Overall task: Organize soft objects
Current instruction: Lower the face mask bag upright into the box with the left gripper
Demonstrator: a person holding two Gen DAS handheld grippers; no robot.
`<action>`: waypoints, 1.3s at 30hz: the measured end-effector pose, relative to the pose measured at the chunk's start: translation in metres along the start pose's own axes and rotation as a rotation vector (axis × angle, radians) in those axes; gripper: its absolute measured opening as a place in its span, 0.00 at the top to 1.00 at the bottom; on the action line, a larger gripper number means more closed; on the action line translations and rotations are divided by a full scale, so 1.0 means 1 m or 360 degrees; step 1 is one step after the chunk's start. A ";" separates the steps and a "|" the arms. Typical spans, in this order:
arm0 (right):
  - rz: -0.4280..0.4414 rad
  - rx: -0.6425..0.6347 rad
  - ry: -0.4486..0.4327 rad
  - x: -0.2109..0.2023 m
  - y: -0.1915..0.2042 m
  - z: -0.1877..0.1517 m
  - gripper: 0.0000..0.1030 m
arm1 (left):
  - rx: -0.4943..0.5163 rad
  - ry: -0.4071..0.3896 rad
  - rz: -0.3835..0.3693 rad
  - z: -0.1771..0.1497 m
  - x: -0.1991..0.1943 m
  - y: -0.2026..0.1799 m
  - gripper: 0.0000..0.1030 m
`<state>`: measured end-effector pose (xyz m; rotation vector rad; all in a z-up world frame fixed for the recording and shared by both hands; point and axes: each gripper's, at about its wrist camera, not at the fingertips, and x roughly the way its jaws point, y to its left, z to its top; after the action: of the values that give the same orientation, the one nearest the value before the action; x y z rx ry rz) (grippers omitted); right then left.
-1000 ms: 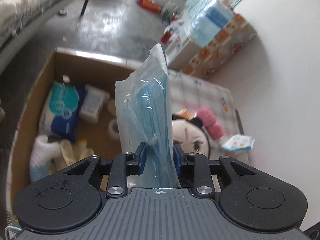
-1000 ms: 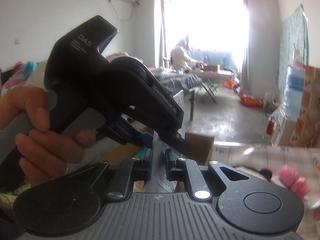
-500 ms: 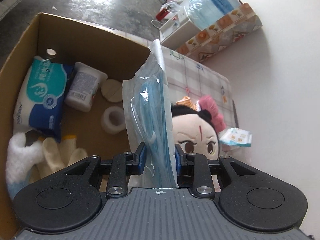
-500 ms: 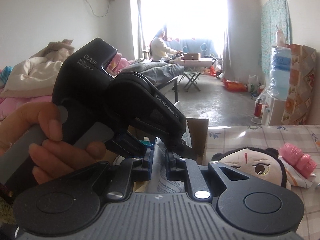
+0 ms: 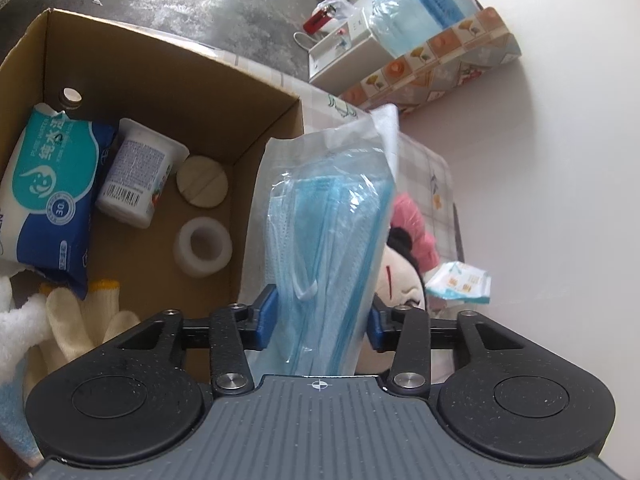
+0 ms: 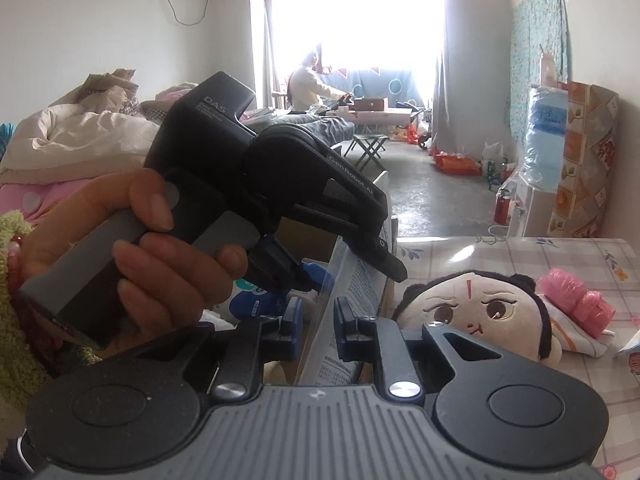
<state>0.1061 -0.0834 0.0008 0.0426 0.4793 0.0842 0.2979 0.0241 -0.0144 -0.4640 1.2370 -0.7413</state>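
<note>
A clear pack of blue face masks (image 5: 328, 216) stands upright between the pads of my left gripper (image 5: 322, 312). The jaws are opening and both pads still touch the pack. It hangs over the right wall of the cardboard box (image 5: 160, 64). In the right wrist view the pack's printed back (image 6: 360, 280) also runs between the fingers of my right gripper (image 6: 319, 320). Those jaws are opening too, and a thin gap shows beside the left pad. A hand (image 6: 160, 256) holds the left gripper (image 6: 352, 270) just above. A plush doll (image 6: 472, 304) lies to the right on the table.
The box holds a wipes pack (image 5: 48, 200), a white cup (image 5: 136, 176), a round disc (image 5: 203, 182), a tape roll (image 5: 205, 247) and gloves (image 5: 88, 320). A small tissue packet (image 5: 460, 282) and a pink bundle (image 6: 576, 296) lie by the doll. A person sits far back.
My left gripper sank toward the box and its jaws widened; the mask pack now shows its broad face. The right gripper dropped a little and its jaws parted slightly.
</note>
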 end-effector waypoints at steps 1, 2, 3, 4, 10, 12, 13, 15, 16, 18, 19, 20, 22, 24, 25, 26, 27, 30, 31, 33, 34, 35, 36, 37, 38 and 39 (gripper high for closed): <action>0.0005 0.0002 -0.0002 -0.002 -0.001 0.001 0.82 | -0.0003 -0.0003 -0.0002 0.001 0.001 0.000 0.53; 0.0010 0.0004 -0.0002 -0.003 -0.001 0.001 0.82 | -0.0004 -0.0006 0.0000 0.001 0.002 0.000 0.52; 0.0013 0.0007 -0.0001 -0.004 -0.001 0.001 0.82 | -0.0005 -0.0004 0.0007 0.002 0.004 0.000 0.51; 0.0015 0.0006 0.0000 -0.004 0.000 0.001 0.82 | -0.0008 0.0009 0.0009 0.002 0.006 0.000 0.49; 0.0041 -0.0032 0.0007 -0.011 0.003 0.001 0.82 | -0.0047 0.0091 0.0021 0.004 0.015 0.004 0.40; 0.0050 -0.0056 -0.0002 -0.015 0.002 0.001 0.81 | -0.0069 0.0085 0.0022 0.003 0.011 0.007 0.35; 0.0053 -0.0066 -0.0007 -0.018 0.002 0.002 0.80 | -0.0074 0.0072 0.0025 0.003 0.008 0.008 0.31; 0.0054 -0.0081 -0.0012 -0.022 0.001 0.003 0.80 | -0.0077 0.0050 0.0035 0.004 0.003 0.009 0.24; 0.0055 -0.0082 -0.0012 -0.023 0.000 0.004 0.80 | -0.0077 0.0042 0.0037 0.004 0.002 0.009 0.20; 0.0061 -0.0074 -0.0014 -0.026 0.000 0.005 0.80 | -0.0076 0.0040 0.0046 0.004 0.002 0.010 0.19; 0.0065 -0.0074 -0.0015 -0.026 0.000 0.006 0.80 | -0.0078 0.0041 0.0048 0.004 0.003 0.011 0.18; 0.0064 -0.0078 -0.0018 -0.027 0.000 0.006 0.80 | -0.0083 0.0045 0.0048 0.004 0.003 0.011 0.18; 0.0066 -0.0097 -0.0020 -0.028 0.002 0.006 0.80 | -0.0086 0.0039 0.0041 0.003 0.002 0.011 0.16; 0.0067 -0.0109 -0.0018 -0.029 0.003 0.006 0.80 | -0.0082 0.0029 0.0036 0.001 0.000 0.008 0.14; 0.0069 -0.0111 -0.0017 -0.030 0.002 0.005 0.80 | -0.0080 0.0024 0.0034 0.000 -0.003 0.009 0.12; 0.0075 -0.0107 -0.0015 -0.031 0.001 0.005 0.80 | -0.0081 0.0016 0.0035 -0.001 -0.006 0.008 0.12; 0.0080 -0.0099 -0.0012 -0.031 0.000 0.005 0.80 | -0.0091 -0.0008 0.0051 -0.002 -0.009 0.008 0.12; 0.0085 -0.0068 -0.0011 -0.034 -0.005 0.003 0.70 | -0.0066 -0.0089 0.0113 -0.005 -0.019 0.003 0.08; 0.0090 -0.0053 -0.0019 -0.036 -0.008 0.003 0.60 | -0.0055 -0.0106 0.0125 -0.007 -0.022 0.001 0.08; 0.0102 -0.0031 -0.0045 -0.041 -0.013 0.001 0.50 | -0.0035 -0.0159 0.0139 -0.010 -0.030 -0.004 0.04; 0.0106 -0.0026 -0.0056 -0.043 -0.015 0.000 0.49 | -0.0011 -0.0182 0.0140 -0.011 -0.033 -0.007 0.03; 0.0116 -0.0016 -0.0065 -0.045 -0.017 0.000 0.49 | 0.0005 -0.0200 0.0140 -0.012 -0.035 -0.010 0.03; 0.0133 -0.0004 -0.0071 -0.046 -0.020 -0.001 0.49 | 0.0011 -0.0218 0.0141 -0.013 -0.037 -0.012 0.03; 0.0147 0.0009 -0.0071 -0.047 -0.024 -0.001 0.48 | 0.0015 -0.0225 0.0148 -0.014 -0.039 -0.013 0.03; 0.0155 0.0022 -0.0068 -0.047 -0.027 -0.001 0.47 | 0.0018 -0.0232 0.0164 -0.015 -0.040 -0.015 0.03; 0.0160 0.0036 -0.0067 -0.048 -0.030 -0.001 0.47 | 0.0027 -0.0247 0.0183 -0.016 -0.042 -0.016 0.03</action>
<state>0.0655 -0.1178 0.0200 0.0907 0.4362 0.1761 0.2730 0.0452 0.0203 -0.4250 1.1017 -0.6058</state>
